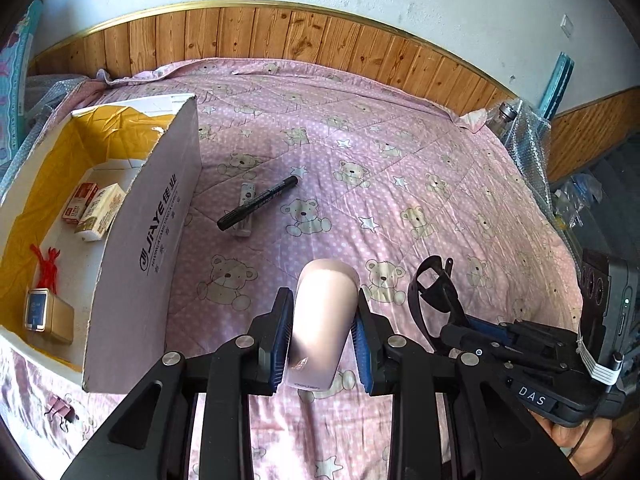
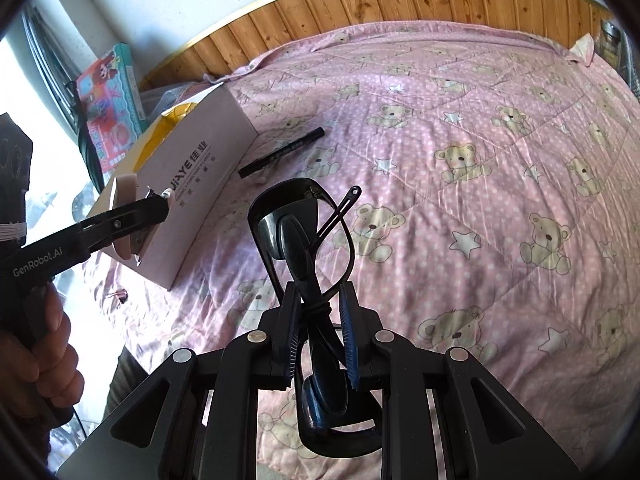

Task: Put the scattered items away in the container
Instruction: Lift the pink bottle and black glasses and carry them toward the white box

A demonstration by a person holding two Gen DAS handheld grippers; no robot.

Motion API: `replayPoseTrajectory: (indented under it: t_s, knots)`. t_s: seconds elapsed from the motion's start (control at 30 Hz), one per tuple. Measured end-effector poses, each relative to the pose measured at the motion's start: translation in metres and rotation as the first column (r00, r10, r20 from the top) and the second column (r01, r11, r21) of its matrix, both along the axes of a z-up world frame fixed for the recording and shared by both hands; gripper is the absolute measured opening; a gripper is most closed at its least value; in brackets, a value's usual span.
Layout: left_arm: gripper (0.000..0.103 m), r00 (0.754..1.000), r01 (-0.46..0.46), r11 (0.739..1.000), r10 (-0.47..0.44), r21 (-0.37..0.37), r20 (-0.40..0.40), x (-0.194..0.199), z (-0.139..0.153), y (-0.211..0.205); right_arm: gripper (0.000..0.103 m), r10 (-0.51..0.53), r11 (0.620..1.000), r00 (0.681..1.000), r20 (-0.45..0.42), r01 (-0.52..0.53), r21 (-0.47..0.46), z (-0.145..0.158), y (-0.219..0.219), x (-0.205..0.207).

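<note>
My left gripper (image 1: 324, 296) is shut on a pale pink rounded case (image 1: 320, 336), held just above the pink bear-print quilt (image 1: 400, 168) and right of the cardboard box (image 1: 160, 240). In the right wrist view that pink case (image 2: 122, 192) hangs beside the box (image 2: 192, 184). My right gripper (image 2: 319, 288) is shut on black glasses (image 2: 296, 236), also visible as glasses (image 1: 430, 280) in the left view. A black marker (image 1: 260, 202) lies on the quilt across a small white item (image 1: 245, 216), close to the box wall.
The yellow-lined box holds a red-and-white packet (image 1: 80, 202), a cream packet (image 1: 100, 212), red string (image 1: 48, 268) and a gold tin (image 1: 46, 316). A binder clip (image 1: 60, 412) lies near the box's front corner. A glass jar (image 1: 506, 114) stands at the far right bed edge.
</note>
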State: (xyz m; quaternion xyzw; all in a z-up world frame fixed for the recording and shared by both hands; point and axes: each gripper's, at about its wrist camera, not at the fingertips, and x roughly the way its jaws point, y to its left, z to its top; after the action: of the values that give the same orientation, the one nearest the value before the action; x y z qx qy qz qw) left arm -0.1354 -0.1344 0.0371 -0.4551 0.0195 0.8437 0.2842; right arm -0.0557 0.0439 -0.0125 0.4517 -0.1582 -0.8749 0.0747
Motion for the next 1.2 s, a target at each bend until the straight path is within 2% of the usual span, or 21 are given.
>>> replayPoseTrajectory:
  t_s: [0.5, 1.2]
  knots:
    - [0.029, 0.997, -0.011, 0.999, 0.015, 0.051, -0.070, 0.043, 0.034, -0.034, 0.020, 0.047, 0.999, 0.998, -0.051, -0.045, 0.029, 0.025, -0.038, 0.040]
    - [0.029, 0.989, -0.071, 0.989, 0.087, 0.133, -0.122, 0.072, 0.061, -0.094, 0.020, 0.157, 0.985, 0.982, -0.108, -0.148, 0.084, 0.056, -0.098, 0.059]
